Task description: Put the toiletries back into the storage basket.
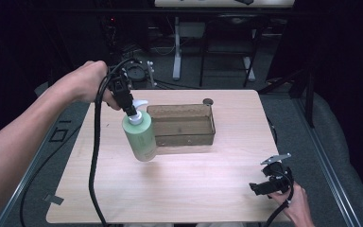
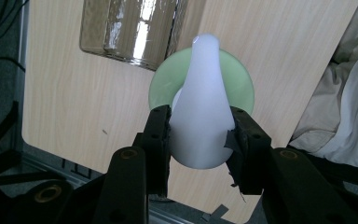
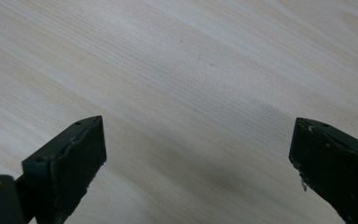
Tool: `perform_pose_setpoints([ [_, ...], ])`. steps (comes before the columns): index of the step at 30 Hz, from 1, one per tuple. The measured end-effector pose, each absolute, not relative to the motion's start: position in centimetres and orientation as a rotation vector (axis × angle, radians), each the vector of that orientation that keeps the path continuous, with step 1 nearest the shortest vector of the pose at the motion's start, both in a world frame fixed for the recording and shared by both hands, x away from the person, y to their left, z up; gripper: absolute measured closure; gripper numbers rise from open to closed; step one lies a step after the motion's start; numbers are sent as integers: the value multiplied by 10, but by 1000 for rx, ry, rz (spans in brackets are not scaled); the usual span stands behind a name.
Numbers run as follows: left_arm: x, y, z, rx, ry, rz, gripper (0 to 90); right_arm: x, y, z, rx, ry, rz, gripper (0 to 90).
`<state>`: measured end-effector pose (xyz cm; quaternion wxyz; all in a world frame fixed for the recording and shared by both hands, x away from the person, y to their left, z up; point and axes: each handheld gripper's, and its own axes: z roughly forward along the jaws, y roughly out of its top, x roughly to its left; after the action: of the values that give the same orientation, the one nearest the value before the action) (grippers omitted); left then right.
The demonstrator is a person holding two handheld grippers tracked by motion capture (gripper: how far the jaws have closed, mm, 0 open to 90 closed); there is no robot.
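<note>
Got my left claw [image 1: 133, 112] clamped on the white pump head of the green bottle [image 1: 141, 136] so it hangs over the desk [image 1: 194, 189] left of the clear bin [image 1: 183, 124], right claw [image 1: 263, 188] wide, empty, near-right.

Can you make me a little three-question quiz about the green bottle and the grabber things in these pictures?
1. True or false: the green bottle stands on the table.
2. Which part of the bottle do the left gripper fingers squeeze? A) the white pump top B) the green body C) the bottom
3. Fill in: the clear box lies on the table just to the ____ of the bottle in the high view.

Key
1. False: it hangs tilted above the table, held up by the left gripper.
2. A.
3. Right. Meanwhile the right gripper waits open over bare wood at the table's near right corner.
</note>
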<state>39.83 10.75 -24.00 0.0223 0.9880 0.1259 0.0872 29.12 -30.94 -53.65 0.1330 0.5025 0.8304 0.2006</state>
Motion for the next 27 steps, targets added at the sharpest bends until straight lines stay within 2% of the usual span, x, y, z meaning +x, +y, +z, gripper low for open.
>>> perform_pose_setpoints([
  [27,420,91,-195,3038,427,376,630,289,-312,-537,1456,2401,584,19],
])
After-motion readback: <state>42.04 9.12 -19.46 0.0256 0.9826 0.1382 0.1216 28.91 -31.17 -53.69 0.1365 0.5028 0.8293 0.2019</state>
